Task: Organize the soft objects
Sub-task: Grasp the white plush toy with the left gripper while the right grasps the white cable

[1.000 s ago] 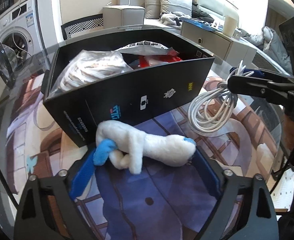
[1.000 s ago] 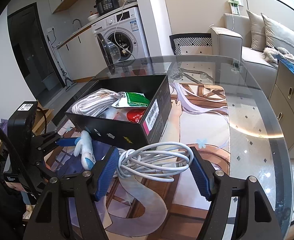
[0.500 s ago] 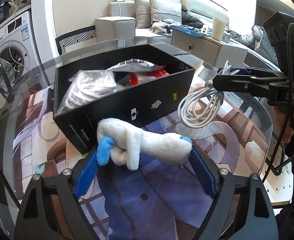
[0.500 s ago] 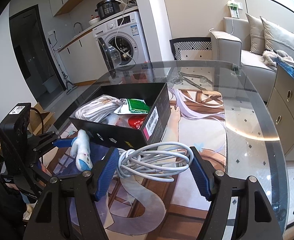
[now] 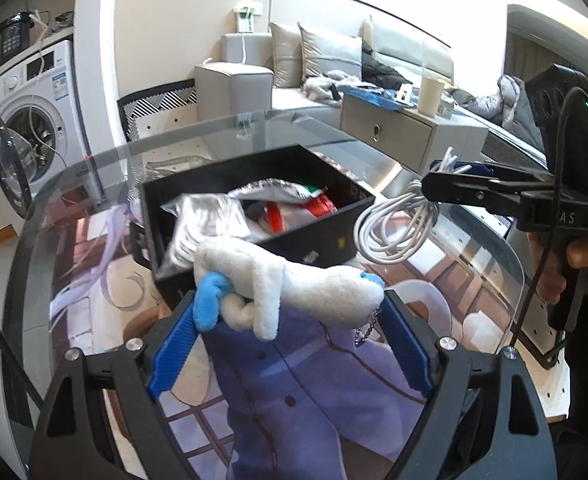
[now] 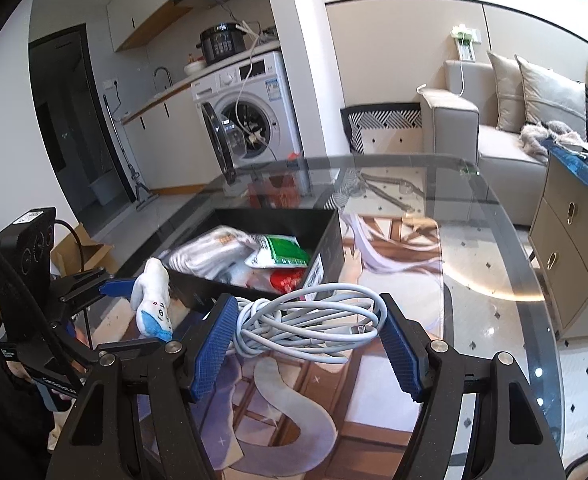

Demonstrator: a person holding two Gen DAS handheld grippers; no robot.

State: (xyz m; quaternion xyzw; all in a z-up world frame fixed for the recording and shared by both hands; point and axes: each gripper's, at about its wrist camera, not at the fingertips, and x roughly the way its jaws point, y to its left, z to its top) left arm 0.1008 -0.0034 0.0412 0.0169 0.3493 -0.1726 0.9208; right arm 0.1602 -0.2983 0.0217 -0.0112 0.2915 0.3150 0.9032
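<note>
A white plush toy [image 5: 314, 288] with blue tips lies crosswise between the blue pads of my left gripper [image 5: 289, 304], which is shut on it just in front of the black box [image 5: 326, 236]. A small chain dangles from the toy. My right gripper [image 6: 306, 308] is shut on a coil of white cable [image 6: 314, 328], held above the mat to the right of the box [image 6: 326, 248]. The left wrist view shows that cable [image 5: 394, 232] hanging from the right gripper [image 5: 446, 188]. The right wrist view shows the toy [image 6: 153, 296] in the left gripper [image 6: 125, 284].
The box holds a bagged white rope [image 5: 205, 216], a green and white packet [image 6: 281, 250] and something red. It stands on a printed mat [image 5: 294, 380] on a round glass table [image 6: 514, 240]. A washing machine [image 6: 249, 108], a sofa [image 6: 506, 128] and a cabinet [image 6: 566, 240] stand beyond.
Both grippers have risen, each still carrying its load. The box now sits lower and further off in both views, and more of its inside shows.
</note>
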